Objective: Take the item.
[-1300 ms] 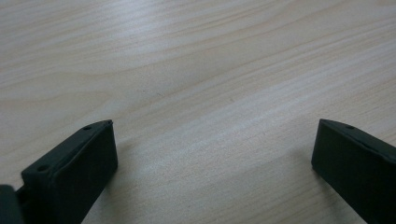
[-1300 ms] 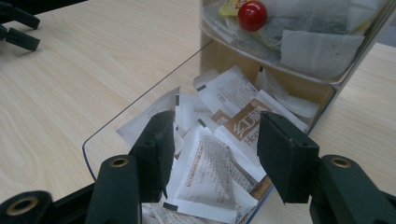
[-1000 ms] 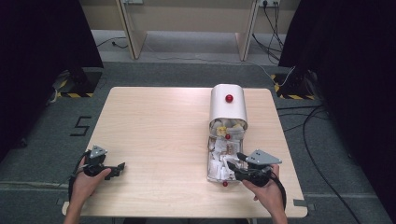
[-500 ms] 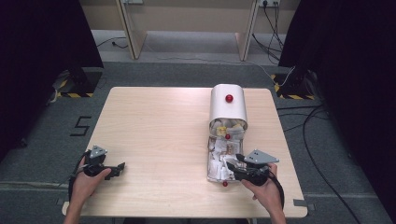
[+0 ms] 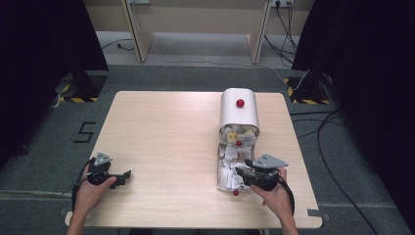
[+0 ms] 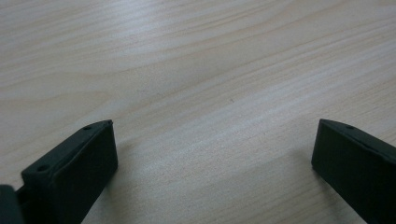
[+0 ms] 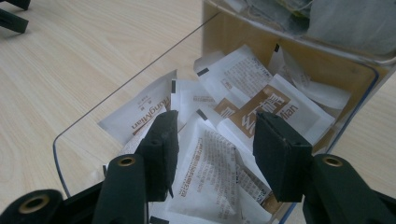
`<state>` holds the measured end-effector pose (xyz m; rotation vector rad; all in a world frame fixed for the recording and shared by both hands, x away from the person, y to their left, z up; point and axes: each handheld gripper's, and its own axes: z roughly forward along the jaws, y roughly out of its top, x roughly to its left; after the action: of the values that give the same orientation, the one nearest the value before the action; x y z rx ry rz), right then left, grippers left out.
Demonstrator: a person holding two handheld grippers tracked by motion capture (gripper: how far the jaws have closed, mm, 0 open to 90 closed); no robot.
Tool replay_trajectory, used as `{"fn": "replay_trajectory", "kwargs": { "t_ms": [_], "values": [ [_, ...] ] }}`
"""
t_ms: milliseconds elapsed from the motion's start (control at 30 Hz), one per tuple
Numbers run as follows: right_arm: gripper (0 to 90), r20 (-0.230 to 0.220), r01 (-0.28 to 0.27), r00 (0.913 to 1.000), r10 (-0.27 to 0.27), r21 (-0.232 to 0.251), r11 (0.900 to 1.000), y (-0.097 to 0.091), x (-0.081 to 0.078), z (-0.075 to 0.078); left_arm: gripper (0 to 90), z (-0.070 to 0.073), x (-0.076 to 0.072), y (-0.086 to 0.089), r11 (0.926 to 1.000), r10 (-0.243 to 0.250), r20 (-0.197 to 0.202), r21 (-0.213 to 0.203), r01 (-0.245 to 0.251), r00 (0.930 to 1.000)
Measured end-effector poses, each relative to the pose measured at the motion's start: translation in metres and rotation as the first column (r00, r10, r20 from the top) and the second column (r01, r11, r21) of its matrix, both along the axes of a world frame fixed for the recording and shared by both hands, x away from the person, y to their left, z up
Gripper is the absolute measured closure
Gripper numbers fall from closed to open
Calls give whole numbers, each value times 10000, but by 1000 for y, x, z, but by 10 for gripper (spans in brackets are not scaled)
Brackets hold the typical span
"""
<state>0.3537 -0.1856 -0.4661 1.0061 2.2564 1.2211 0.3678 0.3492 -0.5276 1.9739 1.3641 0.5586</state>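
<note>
The right claw [image 7: 212,140] has advanced slightly over the white sachets [image 7: 224,158] in the clear tray [image 5: 221,169] at the table's [image 5: 166,142] right front, jaws parted astride one, gripping nothing, suggesting a pick; the left claw [image 5: 119,177] rests open, empty.

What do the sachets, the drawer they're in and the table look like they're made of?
Sachets: probably coated paper or foil laminate, matte white with brown print and creases. Drawer: clear plastic, since the wood grain shows through its wall. Table: pale wood-look surface with fine grain, likely laminate.
</note>
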Motion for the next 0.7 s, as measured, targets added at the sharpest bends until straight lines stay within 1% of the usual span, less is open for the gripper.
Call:
{"fn": "replay_trajectory", "kwargs": {
  "t_ms": [133,233,533,700],
  "values": [
    [564,-160,-74,9998,71,-206,9998,1,1,-5,0,0,0,0,10000,2,3,-2,-2,10000],
    [615,-159,-163,9998,156,-405,9990,2,2,-8,0,0,0,0,10000,1,3,-3,-1,10000],
    [724,-164,-315,9994,306,-548,9980,2,0,-9,0,0,0,0,10000,-1,2,0,1,10000],
    [760,-191,-274,9995,268,-357,9990,0,1,-10,0,0,0,0,10000,-3,1,2,3,10000]
  ]
}}
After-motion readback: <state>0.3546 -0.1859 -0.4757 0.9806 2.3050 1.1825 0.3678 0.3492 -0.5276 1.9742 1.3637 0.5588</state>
